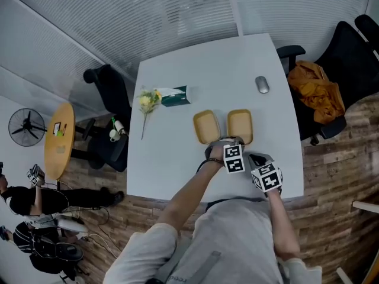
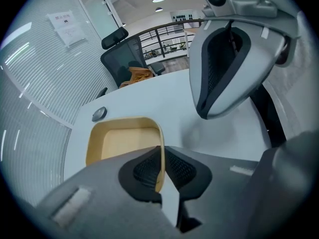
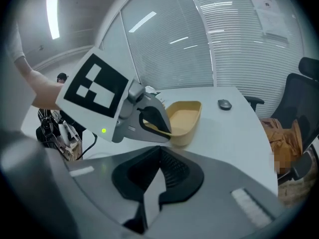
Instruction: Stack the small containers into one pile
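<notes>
Two shallow yellow containers lie side by side on the white table point(image 1: 177, 158): the left one point(image 1: 206, 126) and the right one point(image 1: 240, 125). My left gripper point(image 1: 228, 143) is at the near edge of the right container. In the left gripper view the left gripper point(image 2: 160, 156) is shut on that container's point(image 2: 122, 141) thin rim. The right gripper view shows the left gripper point(image 3: 152, 121) pinching the same container point(image 3: 184, 117); the other container is hidden there. My right gripper point(image 1: 257, 161) is just right of it, above the table, and the right gripper point(image 3: 160, 167) is shut with nothing in it.
A grey mouse point(image 1: 262, 84) lies beyond the containers. A yellow flower point(image 1: 148, 102) and a green packet point(image 1: 175, 96) lie at the table's left. A black chair with an orange garment point(image 1: 317, 90) stands at the right, another chair point(image 1: 109, 87) at the left.
</notes>
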A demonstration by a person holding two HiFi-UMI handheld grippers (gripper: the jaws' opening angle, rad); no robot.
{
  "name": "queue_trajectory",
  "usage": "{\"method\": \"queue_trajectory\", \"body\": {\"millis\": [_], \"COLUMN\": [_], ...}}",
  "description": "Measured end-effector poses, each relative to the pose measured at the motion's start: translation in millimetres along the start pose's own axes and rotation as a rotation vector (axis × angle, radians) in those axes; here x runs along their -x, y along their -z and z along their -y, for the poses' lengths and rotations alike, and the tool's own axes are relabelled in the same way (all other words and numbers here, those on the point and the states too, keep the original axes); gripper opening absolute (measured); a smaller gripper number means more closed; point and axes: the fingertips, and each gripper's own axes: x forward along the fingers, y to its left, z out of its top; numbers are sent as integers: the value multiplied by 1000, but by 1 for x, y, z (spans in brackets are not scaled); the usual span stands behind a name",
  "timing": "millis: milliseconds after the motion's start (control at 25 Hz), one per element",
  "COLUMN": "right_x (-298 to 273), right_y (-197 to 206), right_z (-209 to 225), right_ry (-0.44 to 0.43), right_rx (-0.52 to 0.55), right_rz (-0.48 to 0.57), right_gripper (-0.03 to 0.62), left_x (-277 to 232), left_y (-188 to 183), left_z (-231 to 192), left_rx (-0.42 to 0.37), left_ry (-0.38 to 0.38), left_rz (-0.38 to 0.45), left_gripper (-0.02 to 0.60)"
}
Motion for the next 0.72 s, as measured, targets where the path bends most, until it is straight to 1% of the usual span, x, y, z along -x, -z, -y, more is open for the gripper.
{"method": "queue_trajectory", "body": {"millis": [160,320,480,720], "right_x": [-3,-4,-4,-6], "right_y": [0,3,7,9], "right_z": [-4,-4,-3,-6], "right_ry": [-17,-25,-31,-48], "right_rx": [21,30,40,45], "right_rz": [-10,-21,-31,-39], "right_gripper": [0,0,0,0], "left_x": [16,31,44,55], "left_y": [1,16,39,81], "left_z": [-12,-25,-34,-40], "left_rx": [6,28,69,136], "left_ry": [-45,-85,-120,-144], "left_rz": [17,11,-6,-56], "left_gripper": [18,18,18,18]}}
